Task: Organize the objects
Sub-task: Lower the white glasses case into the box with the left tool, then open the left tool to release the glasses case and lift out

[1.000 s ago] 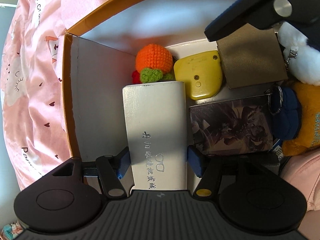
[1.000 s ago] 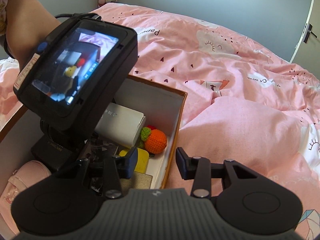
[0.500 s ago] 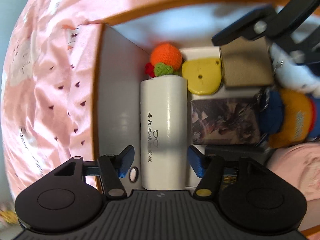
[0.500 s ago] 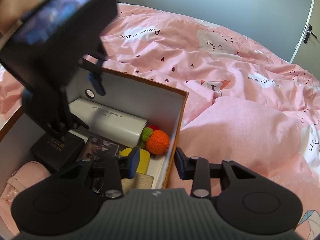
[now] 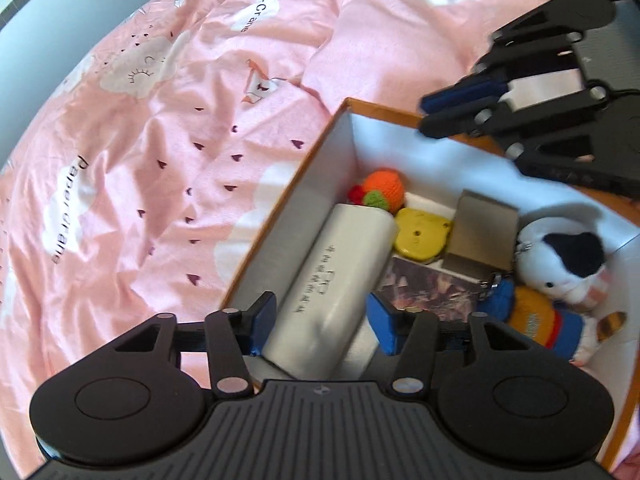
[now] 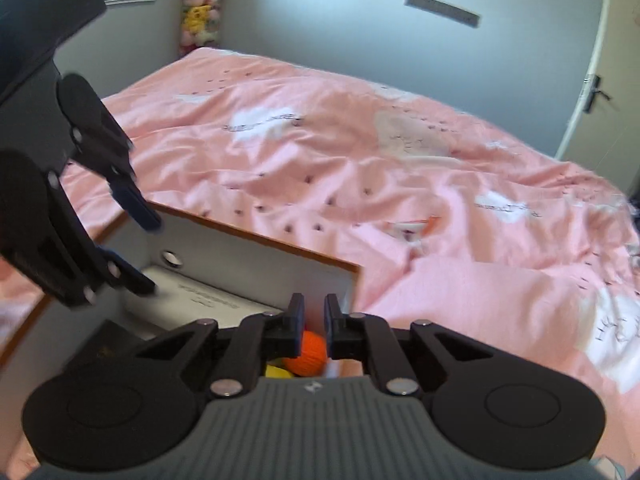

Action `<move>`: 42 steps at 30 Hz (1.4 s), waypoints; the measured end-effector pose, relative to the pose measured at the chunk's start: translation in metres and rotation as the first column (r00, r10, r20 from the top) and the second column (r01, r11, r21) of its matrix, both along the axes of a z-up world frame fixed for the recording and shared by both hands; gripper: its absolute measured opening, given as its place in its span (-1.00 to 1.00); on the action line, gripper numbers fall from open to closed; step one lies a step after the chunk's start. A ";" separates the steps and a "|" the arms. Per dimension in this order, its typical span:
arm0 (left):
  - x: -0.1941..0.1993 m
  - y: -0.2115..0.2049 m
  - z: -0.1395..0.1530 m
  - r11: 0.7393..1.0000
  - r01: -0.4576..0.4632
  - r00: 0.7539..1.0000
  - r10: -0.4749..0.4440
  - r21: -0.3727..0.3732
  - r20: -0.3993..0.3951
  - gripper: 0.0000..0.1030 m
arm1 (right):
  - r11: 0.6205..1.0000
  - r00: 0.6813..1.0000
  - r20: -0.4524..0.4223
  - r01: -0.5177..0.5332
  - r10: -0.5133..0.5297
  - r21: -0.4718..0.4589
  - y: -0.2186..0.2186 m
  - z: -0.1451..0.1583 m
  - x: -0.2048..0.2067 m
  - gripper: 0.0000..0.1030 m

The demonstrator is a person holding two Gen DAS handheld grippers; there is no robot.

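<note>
An orange-rimmed box (image 5: 280,200) with white walls lies on the pink bed. A long white case (image 5: 332,280) lies in it along the left wall. My left gripper (image 5: 320,320) is open above the case's near end, not touching it. Beside the case lie a crocheted orange (image 5: 380,188), a yellow pouch (image 5: 420,234), a tan wallet (image 5: 484,232), a dark picture card (image 5: 432,292) and a white plush cat (image 5: 568,256). My right gripper (image 6: 314,330) is nearly closed and empty above the box's corner; it also shows in the left wrist view (image 5: 520,92).
The pink bedspread (image 6: 400,180) surrounds the box. A yellow and blue plush (image 5: 540,320) lies at the box's right side. A door (image 6: 600,80) and grey wall stand beyond the bed. The left gripper shows at the left of the right wrist view (image 6: 80,200).
My left gripper let go of the white case, which now lies in the box, and rose back. My right gripper lifted, tilted up and narrowed its jaws.
</note>
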State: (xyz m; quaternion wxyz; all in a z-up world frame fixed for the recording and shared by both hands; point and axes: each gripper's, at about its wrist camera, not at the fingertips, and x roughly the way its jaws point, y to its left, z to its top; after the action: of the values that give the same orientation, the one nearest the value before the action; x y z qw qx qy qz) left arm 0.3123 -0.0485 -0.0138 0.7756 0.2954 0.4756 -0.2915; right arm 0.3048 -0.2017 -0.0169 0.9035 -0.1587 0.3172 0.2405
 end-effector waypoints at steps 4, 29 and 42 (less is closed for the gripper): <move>0.004 -0.005 -0.013 1.000 -0.016 1.000 0.016 -0.023 -0.017 0.03 | 0.990 0.980 -0.196 -0.067 0.043 -0.121 0.028 -0.022 0.016 -0.80; 0.017 0.002 -0.051 0.999 -0.024 0.999 0.022 -0.049 -0.030 -0.21 | 0.979 0.920 -0.389 -0.032 -0.049 -0.200 0.061 -0.084 0.064 -0.63; 0.013 -0.002 -0.052 1.000 -0.007 1.000 0.007 -0.022 -0.012 -0.23 | 0.942 0.893 -0.430 -0.020 -0.135 -0.336 0.079 -0.092 0.069 -0.24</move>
State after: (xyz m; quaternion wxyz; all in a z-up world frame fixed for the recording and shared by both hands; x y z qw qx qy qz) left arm 0.3253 -0.0505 -0.0659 0.7770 0.2832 0.4782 -0.2957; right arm 0.3739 -0.1225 -0.1090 0.7735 -0.2391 0.5566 0.1865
